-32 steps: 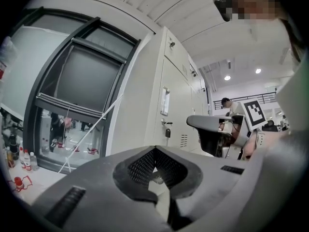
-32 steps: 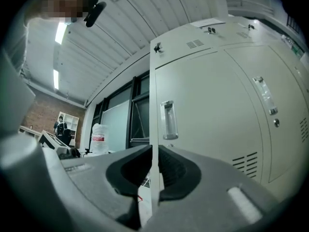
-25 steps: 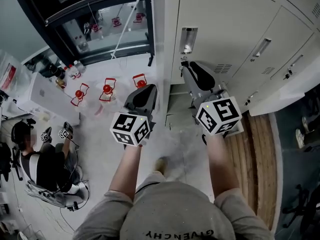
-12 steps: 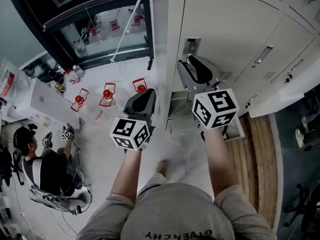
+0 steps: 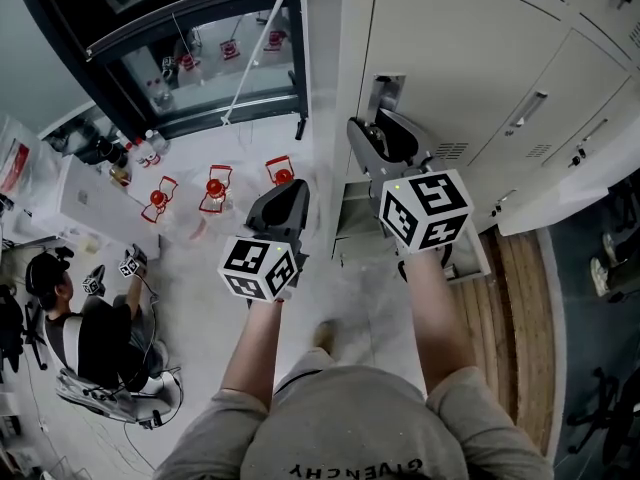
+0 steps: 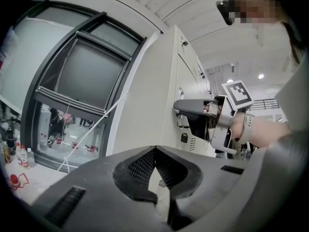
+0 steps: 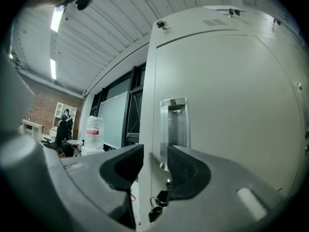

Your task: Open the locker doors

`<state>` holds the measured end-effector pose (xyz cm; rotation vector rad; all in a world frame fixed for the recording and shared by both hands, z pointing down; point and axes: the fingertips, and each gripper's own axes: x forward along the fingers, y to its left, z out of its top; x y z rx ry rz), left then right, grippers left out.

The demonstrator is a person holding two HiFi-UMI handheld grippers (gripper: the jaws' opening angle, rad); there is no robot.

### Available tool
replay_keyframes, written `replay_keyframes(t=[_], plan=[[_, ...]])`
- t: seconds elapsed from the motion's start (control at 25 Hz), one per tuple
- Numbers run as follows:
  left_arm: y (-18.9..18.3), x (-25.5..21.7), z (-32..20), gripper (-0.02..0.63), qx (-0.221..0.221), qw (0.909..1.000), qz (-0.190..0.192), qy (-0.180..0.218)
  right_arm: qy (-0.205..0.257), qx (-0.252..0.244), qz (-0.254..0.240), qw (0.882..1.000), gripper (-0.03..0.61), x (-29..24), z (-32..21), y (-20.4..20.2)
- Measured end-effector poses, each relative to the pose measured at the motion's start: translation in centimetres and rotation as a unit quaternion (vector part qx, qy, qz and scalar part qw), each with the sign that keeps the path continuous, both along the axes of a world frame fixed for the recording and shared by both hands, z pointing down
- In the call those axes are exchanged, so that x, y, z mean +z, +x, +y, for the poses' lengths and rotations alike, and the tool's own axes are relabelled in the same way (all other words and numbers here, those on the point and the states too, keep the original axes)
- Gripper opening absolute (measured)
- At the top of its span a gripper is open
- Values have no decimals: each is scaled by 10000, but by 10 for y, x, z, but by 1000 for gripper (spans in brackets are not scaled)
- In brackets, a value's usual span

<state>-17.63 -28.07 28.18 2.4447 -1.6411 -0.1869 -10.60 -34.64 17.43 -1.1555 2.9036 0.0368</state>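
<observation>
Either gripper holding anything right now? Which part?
Nothing held. Right gripper jaws have just been opening and stand apart; the edge of the locker door by the handle shows in the gap, ungripped. Left gripper jaws are together, empty.

**Three cameras on one locker bank (image 5: 450, 48)**
The head view is looking steeply down; the left gripper view is facing it from farther back, catching the right gripper (image 6: 179, 107), whose camera is sitting close to the recessed handle (image 7: 175, 124).

Plain off-white locker doors (image 5: 470, 48)
</observation>
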Motion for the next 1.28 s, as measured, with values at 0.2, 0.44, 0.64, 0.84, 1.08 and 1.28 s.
replay_keyframes(t=[0.2,0.44,0.64,0.84,1.08,1.28], plan=[[1,3,4,-2,30,10000,16,29,93,-2,2,10000,144,0,8,2],[9,7,9,-2,139,9999,-2,17,297,116,125,9994,149,0,24,10],[21,5,16,-2,150,9999,-43,41,403,185,162,9989,146,1,39,23],[32,3,32,-2,35,10000,11,56,419,144,226,9988,140,0,55,34],[56,5,58,-2,-28,10000,-10,38,408,145,179,9989,118,1,72,57],[69,11,83,-2,-90,10000,-35,-9,387,67,69,9992,117,1,90,76]])
